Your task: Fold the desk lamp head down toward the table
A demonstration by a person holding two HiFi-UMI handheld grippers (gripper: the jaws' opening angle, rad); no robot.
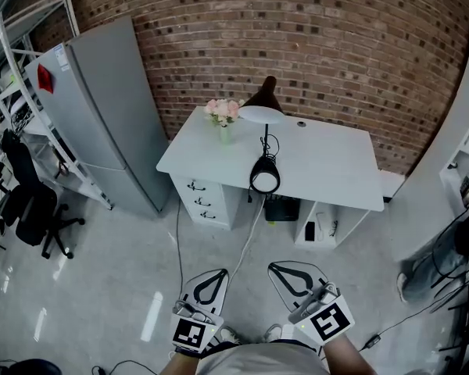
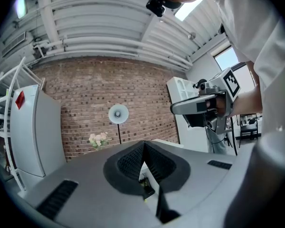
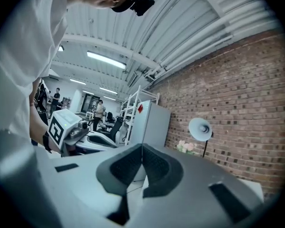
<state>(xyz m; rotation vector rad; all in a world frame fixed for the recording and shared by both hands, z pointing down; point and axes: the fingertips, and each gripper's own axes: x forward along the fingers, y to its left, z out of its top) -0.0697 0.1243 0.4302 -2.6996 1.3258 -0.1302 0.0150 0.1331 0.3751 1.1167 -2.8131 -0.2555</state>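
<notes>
The desk lamp stands on the white desk [image 1: 328,162], its round head [image 1: 262,114] raised on a thin stem above the black round base [image 1: 264,176]. Both gripper views show that head facing me, far off: lamp head [image 2: 118,113] and lamp head [image 3: 200,128]. My left gripper [image 1: 216,274] and right gripper [image 1: 275,269] are held low, well short of the desk, over the floor. Each points level toward the desk. The left gripper [image 2: 143,144] has its jaws together with nothing between them. The right gripper [image 3: 142,146] is likewise shut and empty.
A vase of pink flowers [image 1: 223,112] stands beside the lamp head. A grey fridge [image 1: 102,116] is left of the desk, with white shelving and office chairs [image 1: 31,209] beyond it. A cable [image 1: 246,248] runs down from the desk across the floor. A brick wall backs the desk.
</notes>
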